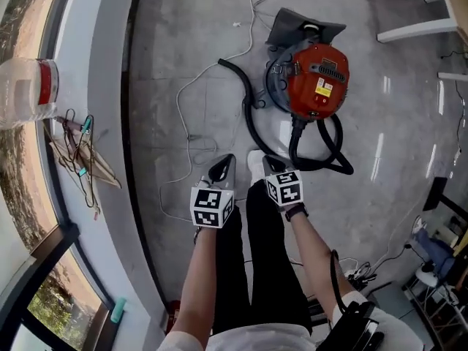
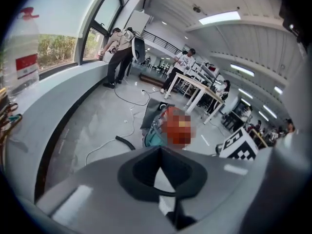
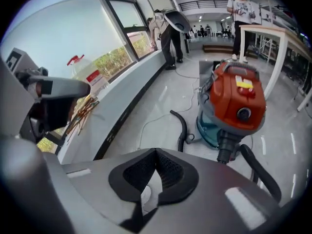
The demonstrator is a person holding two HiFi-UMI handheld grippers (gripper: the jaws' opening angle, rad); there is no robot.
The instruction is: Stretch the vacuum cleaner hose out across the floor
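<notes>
A vacuum cleaner (image 1: 316, 79) with a red top and blue-grey drum stands on the grey floor ahead of me. Its black hose (image 1: 252, 123) leaves the front, loops beside the drum and curves left to a free end (image 1: 223, 64). My left gripper (image 1: 222, 170) and right gripper (image 1: 273, 165) hang side by side above my legs, short of the hose, both shut and empty. In the left gripper view the closed left gripper (image 2: 158, 148) points toward the hose end (image 2: 125, 143). The right gripper view shows the right gripper (image 3: 156, 151) below the vacuum cleaner (image 3: 237, 99) and hose (image 3: 182, 126).
A thin white cable (image 1: 191, 134) trails over the floor left of the hose. The curved window ledge (image 1: 99, 72) on the left holds a plastic bottle (image 1: 29, 86) and wire hangers (image 1: 82, 156). White table legs (image 1: 417, 29) stand at the back right. People (image 3: 170, 30) work farther along the room.
</notes>
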